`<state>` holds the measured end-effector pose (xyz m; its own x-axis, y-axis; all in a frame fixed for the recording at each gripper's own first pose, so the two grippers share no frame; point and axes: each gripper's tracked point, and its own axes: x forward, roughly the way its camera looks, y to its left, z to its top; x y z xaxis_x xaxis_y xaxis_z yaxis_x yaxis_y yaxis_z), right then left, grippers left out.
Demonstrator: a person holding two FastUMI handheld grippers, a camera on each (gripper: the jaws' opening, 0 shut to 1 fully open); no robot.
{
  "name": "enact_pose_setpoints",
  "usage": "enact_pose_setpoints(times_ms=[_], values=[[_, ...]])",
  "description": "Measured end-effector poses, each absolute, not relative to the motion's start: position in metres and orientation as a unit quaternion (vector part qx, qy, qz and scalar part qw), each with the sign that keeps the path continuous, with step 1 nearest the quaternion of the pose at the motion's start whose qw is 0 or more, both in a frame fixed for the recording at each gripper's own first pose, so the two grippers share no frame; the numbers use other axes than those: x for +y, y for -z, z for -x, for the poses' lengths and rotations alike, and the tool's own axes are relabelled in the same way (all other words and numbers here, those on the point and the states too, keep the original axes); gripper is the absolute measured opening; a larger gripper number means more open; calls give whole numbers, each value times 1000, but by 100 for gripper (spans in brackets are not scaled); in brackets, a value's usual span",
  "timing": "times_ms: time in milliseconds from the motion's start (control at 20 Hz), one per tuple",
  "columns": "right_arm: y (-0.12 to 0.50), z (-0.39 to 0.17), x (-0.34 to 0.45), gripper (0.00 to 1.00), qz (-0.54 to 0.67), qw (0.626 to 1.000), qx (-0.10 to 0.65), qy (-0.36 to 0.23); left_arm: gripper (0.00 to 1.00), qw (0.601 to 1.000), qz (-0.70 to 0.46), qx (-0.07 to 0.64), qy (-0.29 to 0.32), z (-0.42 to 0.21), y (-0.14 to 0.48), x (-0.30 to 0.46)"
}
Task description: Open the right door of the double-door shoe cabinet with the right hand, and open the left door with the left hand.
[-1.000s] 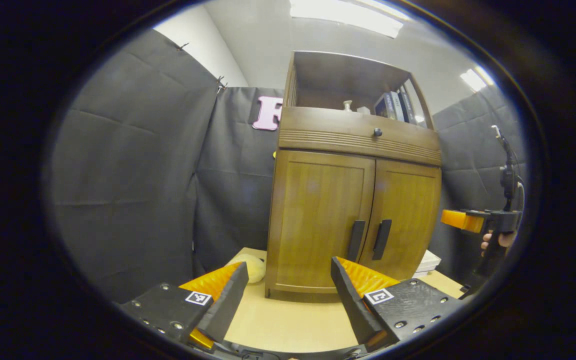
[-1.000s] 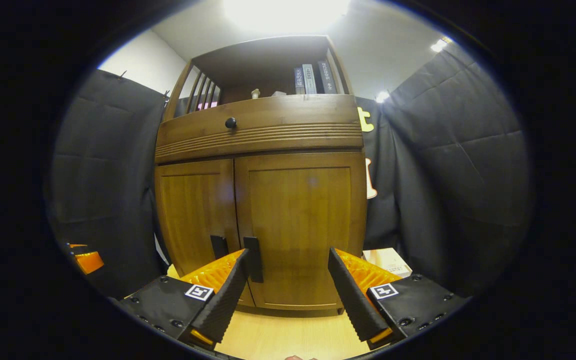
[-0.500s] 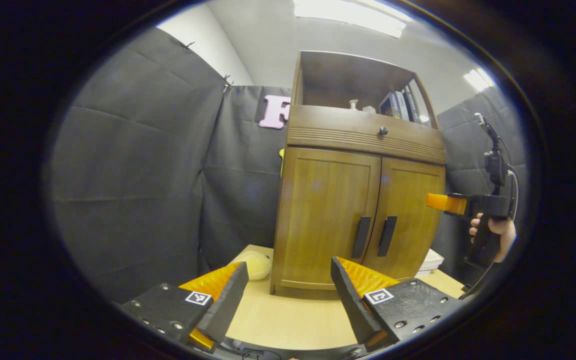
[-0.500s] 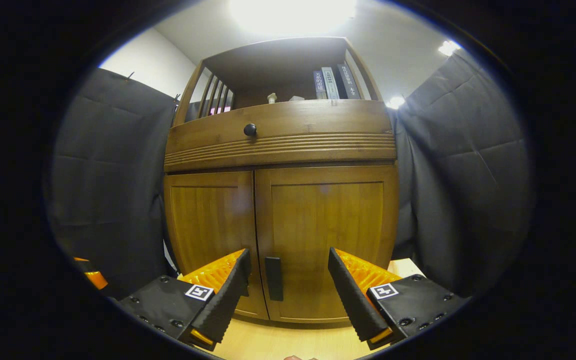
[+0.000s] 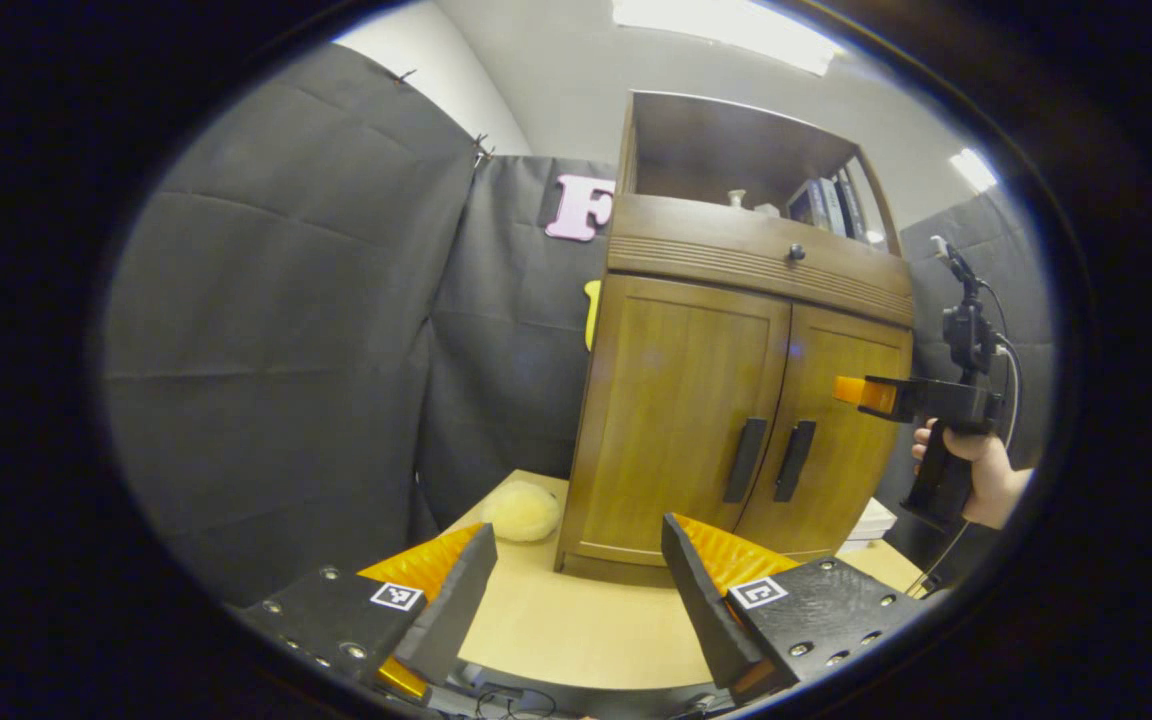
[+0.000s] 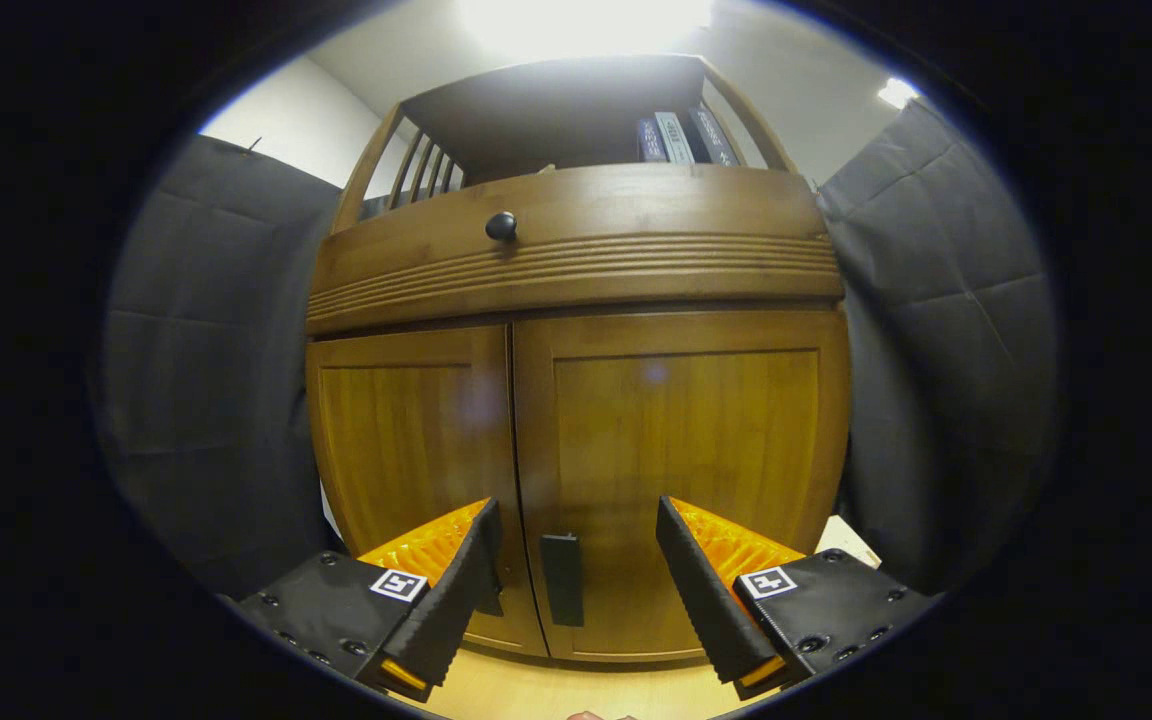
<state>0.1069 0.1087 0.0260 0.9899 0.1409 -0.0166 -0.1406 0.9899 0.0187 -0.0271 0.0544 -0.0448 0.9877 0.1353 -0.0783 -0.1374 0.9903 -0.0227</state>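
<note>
Cabinet: the wooden shoe cabinet [image 6: 576,400] stands upright on a pale tabletop [image 5: 576,630], both doors shut, straight ahead of my right claw and off to the right of my left one.
Right claw: my right claw [image 6: 576,590] is spread wide and holds nothing; the dark handle of the right door [image 6: 563,592] sits between its fingers, farther off and not yet touched.
Left claw: my left claw [image 5: 576,600] is also spread wide and empty, well back from the cabinet.
Left door: its handle [image 5: 744,460] stands just beside the right door's handle at the middle seam.
How it will handle: I judge the doors stiff and rigid, light to swing on side hinges; the cabinet looks heavy enough to stay put (a guess from its bulk).
Where to hold: the upright bar handle is the only real purchase; I would close across its narrow width, near the middle, since smooth varnished wood offers no grip.
Edges: the two handles are close, so my left finger must not catch the neighbouring one.
Room: the right door will swing toward me and to the right, where some flat pale things [image 5: 861,520] lie; on the left a soft yellowish lump [image 5: 521,510] rests near the corner, possibly within the left door's sweep.
</note>
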Motion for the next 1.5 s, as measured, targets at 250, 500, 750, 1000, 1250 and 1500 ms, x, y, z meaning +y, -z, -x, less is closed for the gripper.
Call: enact_pose_setpoints(times_ms=[250, 500, 750, 1000, 1250, 1500], values=[[2, -132, 116, 98, -8, 997, 37, -70, 95, 996, 7, 46, -77, 20, 43, 52], [22, -155, 121, 98, -4, 996, 57, -67, 95, 995, -8, 51, -80, 13, 46, 40], [40, -173, 124, 93, -4, 995, 74, -62, 96, 995, -10, 63, -82, 7, 53, 34], [59, -188, 127, 93, -3, 994, 96, -57, 95, 993, -3, 76, -88, -4, 60, 40], [64, -192, 129, 59, 0, 994, 99, -49, 94, 992, -1, 77, -97, -2, 57, 39], [63, -193, 131, 31, -5, 993, 104, -51, 94, 992, 3, 71, -103, 5, 59, 41]])
